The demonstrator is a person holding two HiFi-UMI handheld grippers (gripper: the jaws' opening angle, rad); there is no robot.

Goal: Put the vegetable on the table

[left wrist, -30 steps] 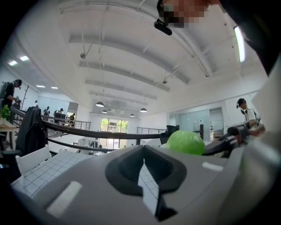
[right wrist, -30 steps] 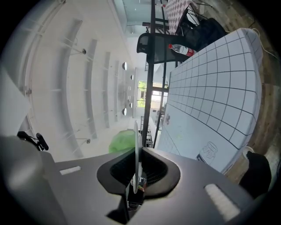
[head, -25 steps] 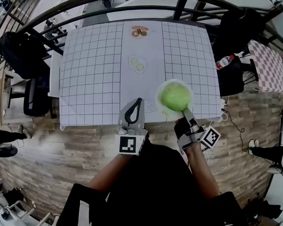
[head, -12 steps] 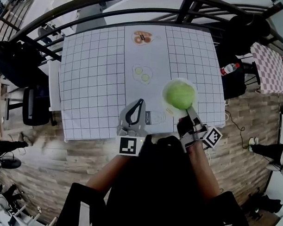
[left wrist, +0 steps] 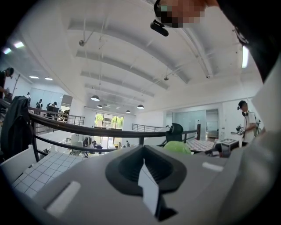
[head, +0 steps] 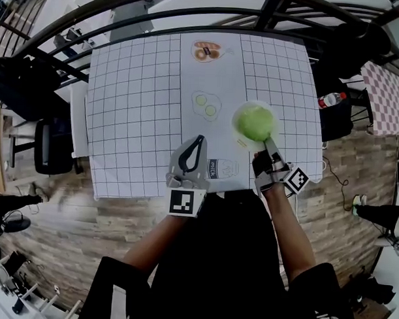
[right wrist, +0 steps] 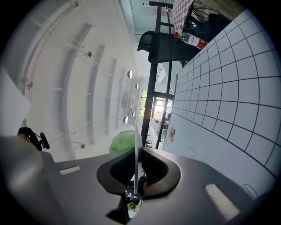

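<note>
A round green vegetable (head: 255, 122) lies on a white plate (head: 237, 136) over the right part of the checked table (head: 133, 107). My right gripper (head: 270, 146) is shut on the plate's near rim. In the right gripper view the plate's rim (right wrist: 136, 145) shows edge-on between the jaws, with the vegetable (right wrist: 123, 141) beyond them and the table (right wrist: 228, 96) to the right. My left gripper (head: 195, 143) hovers over the table's front edge, shut and empty. From the left gripper view (left wrist: 142, 165) the vegetable (left wrist: 177, 147) peeks over the jaws.
Printed pictures run down the table's middle strip: pastries (head: 206, 51), two slices (head: 206, 105), a milk carton (head: 220, 168). A dark railing (head: 126, 15) curves behind the table. A bottle (head: 331, 100) and dark chair stand right, a black bag (head: 22, 77) left.
The plate with the vegetable has moved farther in over the table, still in the right gripper. The left gripper has come forward over the table's front edge.
</note>
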